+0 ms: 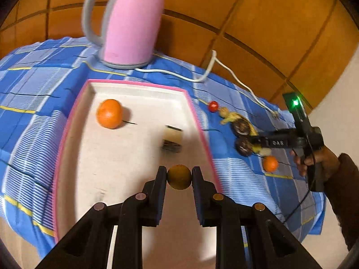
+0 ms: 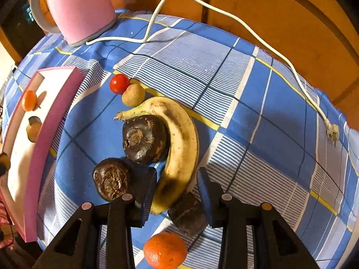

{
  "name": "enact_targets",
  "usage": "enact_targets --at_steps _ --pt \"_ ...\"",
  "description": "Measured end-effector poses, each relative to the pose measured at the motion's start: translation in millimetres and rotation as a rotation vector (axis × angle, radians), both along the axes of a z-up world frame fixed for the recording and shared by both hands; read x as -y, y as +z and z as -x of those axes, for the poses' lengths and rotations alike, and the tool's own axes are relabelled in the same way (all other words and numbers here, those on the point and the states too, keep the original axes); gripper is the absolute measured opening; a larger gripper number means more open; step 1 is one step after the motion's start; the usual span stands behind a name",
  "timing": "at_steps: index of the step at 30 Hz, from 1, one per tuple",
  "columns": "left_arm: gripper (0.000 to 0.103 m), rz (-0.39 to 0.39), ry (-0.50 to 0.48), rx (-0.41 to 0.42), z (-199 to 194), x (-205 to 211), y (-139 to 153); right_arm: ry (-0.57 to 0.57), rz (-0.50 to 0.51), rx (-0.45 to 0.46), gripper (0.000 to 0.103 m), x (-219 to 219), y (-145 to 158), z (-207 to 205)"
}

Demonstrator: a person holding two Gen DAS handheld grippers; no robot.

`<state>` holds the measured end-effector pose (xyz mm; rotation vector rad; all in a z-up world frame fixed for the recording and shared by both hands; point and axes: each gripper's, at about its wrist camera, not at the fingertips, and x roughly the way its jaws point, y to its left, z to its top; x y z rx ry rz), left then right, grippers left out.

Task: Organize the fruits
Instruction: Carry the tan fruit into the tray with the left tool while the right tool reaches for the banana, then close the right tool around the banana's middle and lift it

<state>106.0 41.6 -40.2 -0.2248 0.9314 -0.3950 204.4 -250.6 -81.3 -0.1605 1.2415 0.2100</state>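
Observation:
My left gripper point(image 1: 179, 177) is shut on a small brownish-yellow round fruit point(image 1: 179, 176), held above the near right part of the pink-rimmed white tray point(image 1: 67, 134). In the tray lie an orange point(image 1: 109, 116) and a blurred pale cut piece point(image 1: 172, 139). My right gripper point(image 2: 177, 186) is open with its fingers on either side of the lower end of a banana point(image 2: 179, 143). Around it lie two dark brown round fruits point(image 2: 144, 139) point(image 2: 111, 179), a dark chunk point(image 2: 188, 213), an orange point(image 2: 165, 250), a tan round fruit point(image 2: 133, 95) and a red tomato point(image 2: 119, 83).
A pink kettle point(image 1: 132, 22) stands at the back of the blue checked cloth point(image 2: 246, 112), its white cord point(image 2: 224, 13) trailing right to a plug point(image 2: 332, 132) near the table edge. Wooden panels lie behind. The right gripper and hand show in the left wrist view point(image 1: 303, 139).

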Motion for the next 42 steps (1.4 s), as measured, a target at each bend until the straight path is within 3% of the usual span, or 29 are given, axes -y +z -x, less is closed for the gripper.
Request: enact_targets --at_steps 12,14,16,18,25,35,42 --pt "0.023 -0.165 0.104 0.007 -56 -36 -12 -0.024 -0.023 -0.004 0.037 7 -10 -11" --pt "0.027 -0.211 0.134 0.002 -61 -37 -16 -0.03 -0.023 -0.003 0.037 9 -11 -13" --pt "0.042 -0.195 0.143 0.014 -60 -39 -14 -0.036 -0.026 0.0 0.037 9 -10 -14" --pt "0.049 -0.197 0.178 0.035 -54 -42 -10 -0.041 -0.027 0.011 0.036 10 -10 -13" --pt "0.055 -0.197 0.218 0.049 -21 -39 -4 -0.086 -0.053 0.042 0.033 18 -9 -6" --pt "0.056 -0.166 0.184 0.023 16 -27 -4 -0.195 -0.063 0.088 0.029 33 8 0" --pt "0.058 -0.153 0.159 0.032 23 -21 1 -0.149 0.007 0.02 0.034 25 -7 -17"
